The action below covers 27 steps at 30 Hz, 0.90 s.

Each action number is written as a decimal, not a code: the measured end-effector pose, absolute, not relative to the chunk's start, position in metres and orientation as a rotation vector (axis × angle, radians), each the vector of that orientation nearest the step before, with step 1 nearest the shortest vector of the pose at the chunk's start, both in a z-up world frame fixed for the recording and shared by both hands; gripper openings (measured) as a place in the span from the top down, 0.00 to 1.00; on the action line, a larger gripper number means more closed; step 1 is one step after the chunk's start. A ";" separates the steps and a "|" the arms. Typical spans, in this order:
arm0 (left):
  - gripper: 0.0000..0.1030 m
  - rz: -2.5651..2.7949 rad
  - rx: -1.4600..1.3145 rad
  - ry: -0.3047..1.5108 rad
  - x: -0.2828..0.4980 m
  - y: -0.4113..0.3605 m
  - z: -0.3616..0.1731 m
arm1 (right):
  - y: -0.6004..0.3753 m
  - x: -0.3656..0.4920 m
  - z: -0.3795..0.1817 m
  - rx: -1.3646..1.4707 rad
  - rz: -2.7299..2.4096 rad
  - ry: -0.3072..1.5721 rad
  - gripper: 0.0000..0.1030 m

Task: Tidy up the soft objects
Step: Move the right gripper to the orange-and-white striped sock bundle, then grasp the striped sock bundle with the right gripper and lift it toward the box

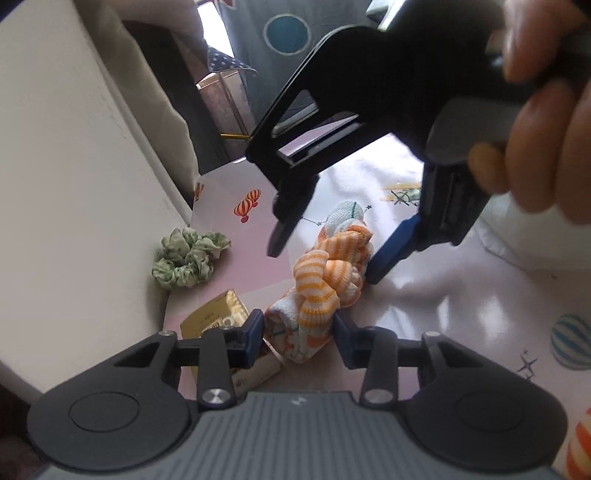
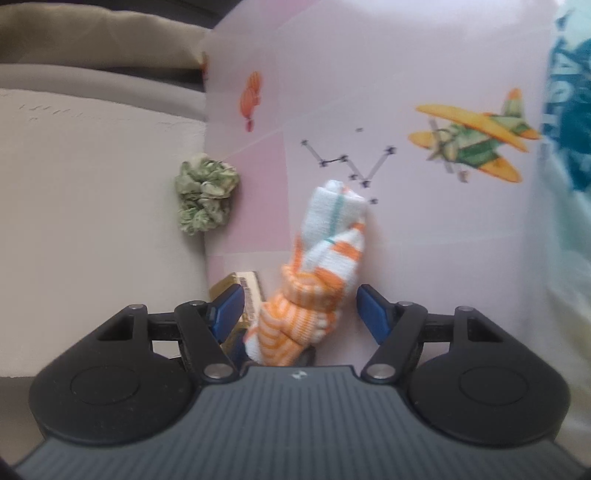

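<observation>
Nearest the left wrist camera, the left gripper (image 1: 299,332) had its blue pads pressed against both sides of the near end of the sock bundle (image 1: 325,280), a knotted roll of orange-and-white striped socks. The bundle lay on a glossy pale mat (image 1: 443,295) printed with balloons, a constellation and a biplane.

From left to right stood a cream wall (image 1: 66,184), one green scrunchie (image 1: 188,258) at the mat's edge, one gold box (image 1: 218,321) just beside the bundle, then the single bundle. Above its far end hung the right gripper (image 1: 321,254), held by a hand (image 1: 546,140), its jaws wide apart on either side of the socks without touching them. A dark curtain (image 1: 288,33) hung behind.
</observation>
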<state>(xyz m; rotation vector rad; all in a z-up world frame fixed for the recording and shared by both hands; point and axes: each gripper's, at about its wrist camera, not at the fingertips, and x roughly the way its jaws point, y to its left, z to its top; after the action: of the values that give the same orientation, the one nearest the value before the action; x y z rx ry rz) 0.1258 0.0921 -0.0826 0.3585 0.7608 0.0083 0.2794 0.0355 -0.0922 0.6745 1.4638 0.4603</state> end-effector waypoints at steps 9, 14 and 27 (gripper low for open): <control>0.68 -0.002 0.255 0.737 0.106 0.098 -0.060 | 0.035 0.266 -0.085 0.636 0.456 1.429 0.58; 0.69 -0.007 0.236 0.713 0.089 0.093 -0.043 | 0.027 0.251 -0.070 0.665 0.480 1.406 0.64; 0.68 -0.059 0.298 0.535 0.043 0.032 0.033 | -0.048 0.203 0.032 0.733 0.566 1.217 0.65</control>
<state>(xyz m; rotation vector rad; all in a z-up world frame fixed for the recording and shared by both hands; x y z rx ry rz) 0.0428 0.0316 0.0326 0.2983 0.5353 -0.0595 0.2027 -0.0480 0.0324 0.7327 1.2172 0.5662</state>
